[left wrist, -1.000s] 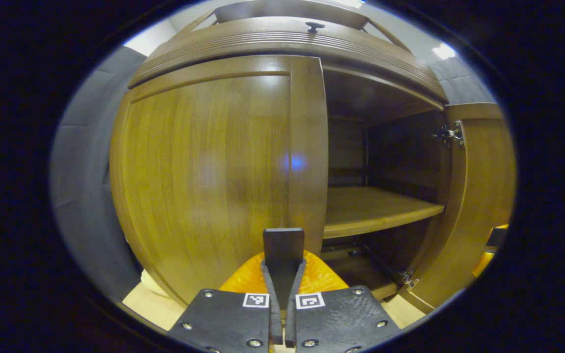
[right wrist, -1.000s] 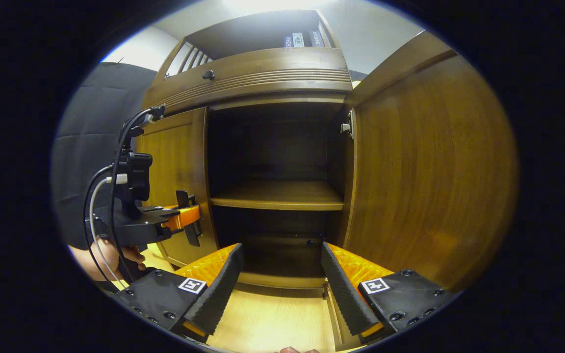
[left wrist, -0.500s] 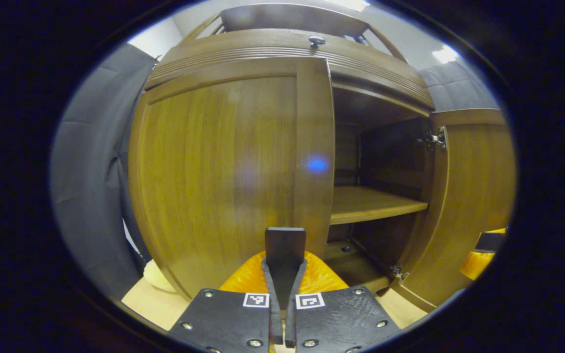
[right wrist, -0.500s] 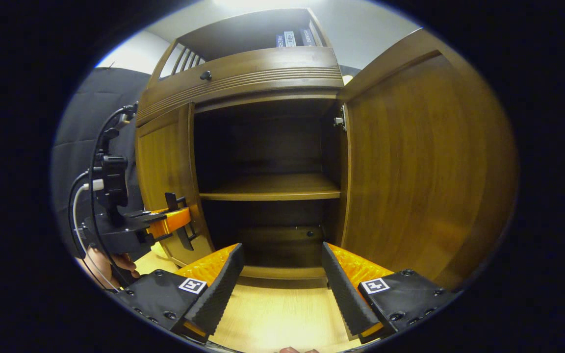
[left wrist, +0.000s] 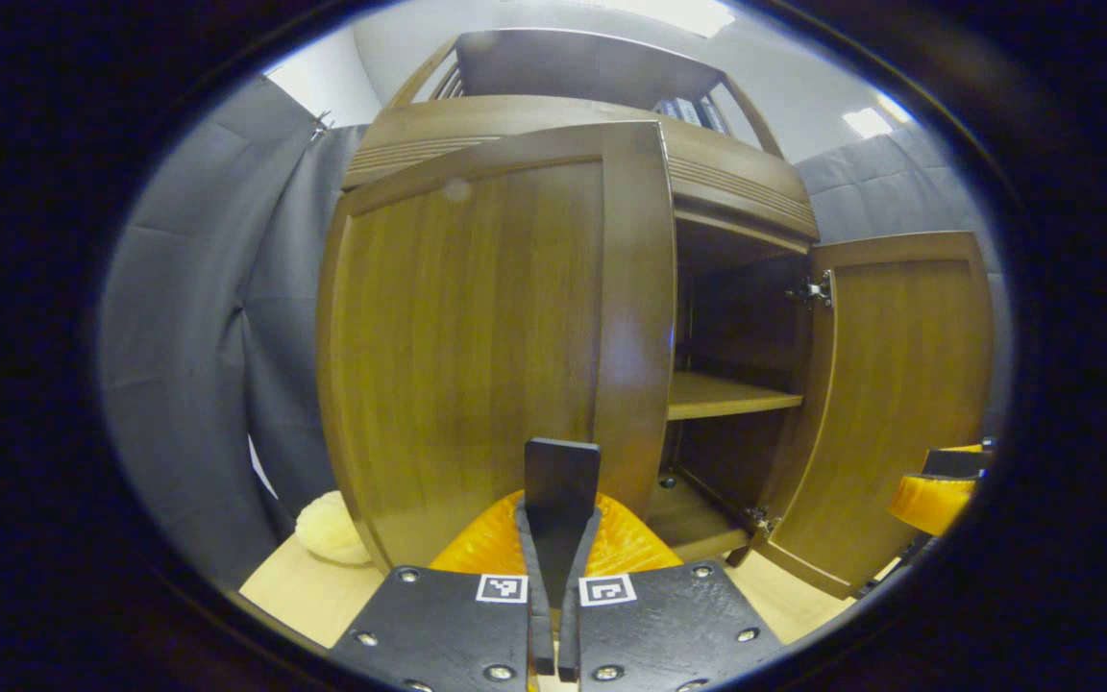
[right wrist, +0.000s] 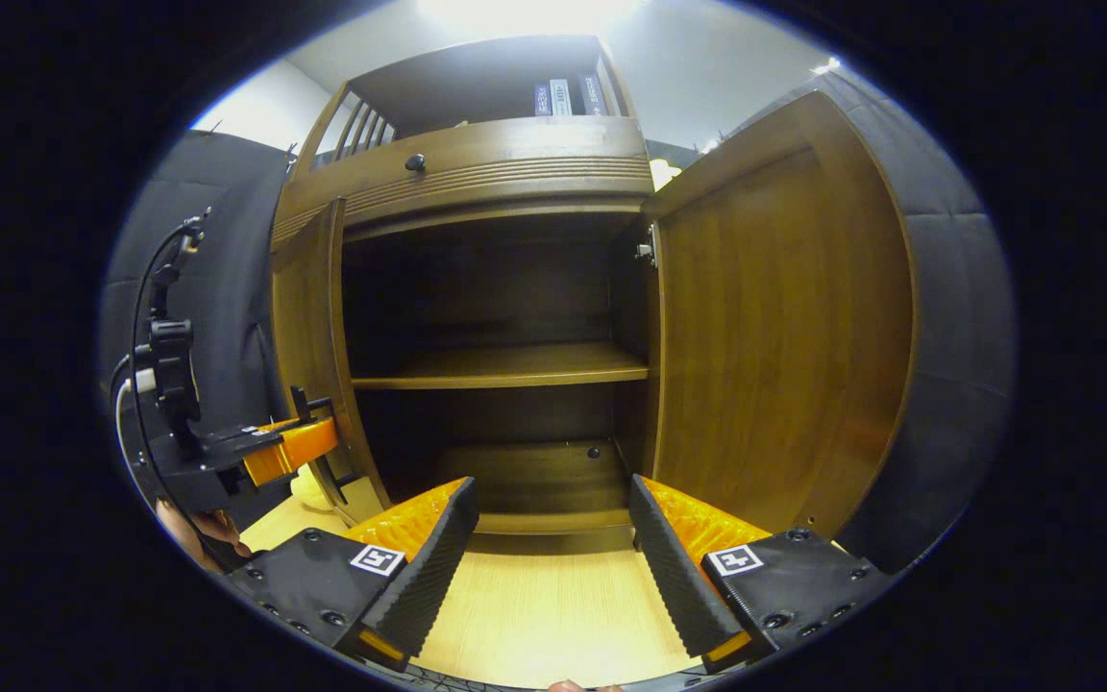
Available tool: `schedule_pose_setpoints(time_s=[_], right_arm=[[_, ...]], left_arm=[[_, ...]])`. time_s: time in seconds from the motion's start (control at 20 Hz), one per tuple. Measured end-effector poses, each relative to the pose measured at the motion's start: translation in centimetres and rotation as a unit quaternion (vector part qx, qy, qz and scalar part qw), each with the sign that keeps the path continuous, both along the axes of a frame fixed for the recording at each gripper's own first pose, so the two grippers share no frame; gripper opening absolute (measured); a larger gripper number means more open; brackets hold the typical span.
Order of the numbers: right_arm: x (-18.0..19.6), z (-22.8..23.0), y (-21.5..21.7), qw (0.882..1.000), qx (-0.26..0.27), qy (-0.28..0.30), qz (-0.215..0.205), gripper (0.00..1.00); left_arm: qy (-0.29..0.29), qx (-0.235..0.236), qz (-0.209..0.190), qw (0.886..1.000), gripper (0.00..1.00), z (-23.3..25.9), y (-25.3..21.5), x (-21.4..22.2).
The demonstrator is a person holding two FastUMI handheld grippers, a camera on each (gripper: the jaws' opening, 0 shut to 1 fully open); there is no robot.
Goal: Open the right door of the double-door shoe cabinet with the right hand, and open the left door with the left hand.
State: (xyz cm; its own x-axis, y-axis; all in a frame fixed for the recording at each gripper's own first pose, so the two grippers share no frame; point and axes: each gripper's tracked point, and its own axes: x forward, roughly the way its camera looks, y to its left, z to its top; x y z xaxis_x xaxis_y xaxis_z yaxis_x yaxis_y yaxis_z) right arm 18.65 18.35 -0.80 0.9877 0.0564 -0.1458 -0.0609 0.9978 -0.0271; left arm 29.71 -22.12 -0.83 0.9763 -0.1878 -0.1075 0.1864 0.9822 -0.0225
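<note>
Now both doors of the shoe cabinet (right wrist: 477, 173) stand swung out, baring a dark interior with one shelf (right wrist: 505, 365) across its middle. In the left gripper view the left tongs (left wrist: 561, 481) are clenched, fingers pressed flat together, low against the near edge of the left door (left wrist: 477, 327); whether they pinch a handle or simply rest against the wood cannot be told. In the right gripper view the same tool (right wrist: 256, 452) shows at far left, held level by a hand (right wrist: 198, 529) from below, cables looping above it, its tip at the door's lower edge. The right tongs (right wrist: 549, 548) are released, fingers spread wide, empty, held low over the pale tabletop (right wrist: 544, 625) and aimed at the cabinet's open middle, well apart from the right door (right wrist: 774, 317), which hangs at a wide angle on its hinge (right wrist: 647, 252). The task looks nearly done. The likely risk is on the left: if contact slips before the door is fully out, it may drift back; pushed too far, it could strain its hinges or strike the soft yellow thing (left wrist: 328, 529) lying just beside its foot.
</note>
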Motion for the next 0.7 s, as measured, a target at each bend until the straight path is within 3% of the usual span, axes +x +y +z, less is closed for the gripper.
schedule_pose_setpoints(time_s=[0.4, 0.7], right_arm=[[-2.1, 0.0, 0.9, 1.0, -0.001, -0.005, -0.002, 0.96], [-2.9, -0.3, 3.3, 1.0, 0.005, -0.003, 0.031, 0.97]], left_arm=[[-0.007, 0.001, 0.007, 1.0, 0.05, 0.1, 0.2, -0.2], [-0.018, 0.005, 0.001, 1.0, 0.05, 0.3, 0.1, -0.2]])
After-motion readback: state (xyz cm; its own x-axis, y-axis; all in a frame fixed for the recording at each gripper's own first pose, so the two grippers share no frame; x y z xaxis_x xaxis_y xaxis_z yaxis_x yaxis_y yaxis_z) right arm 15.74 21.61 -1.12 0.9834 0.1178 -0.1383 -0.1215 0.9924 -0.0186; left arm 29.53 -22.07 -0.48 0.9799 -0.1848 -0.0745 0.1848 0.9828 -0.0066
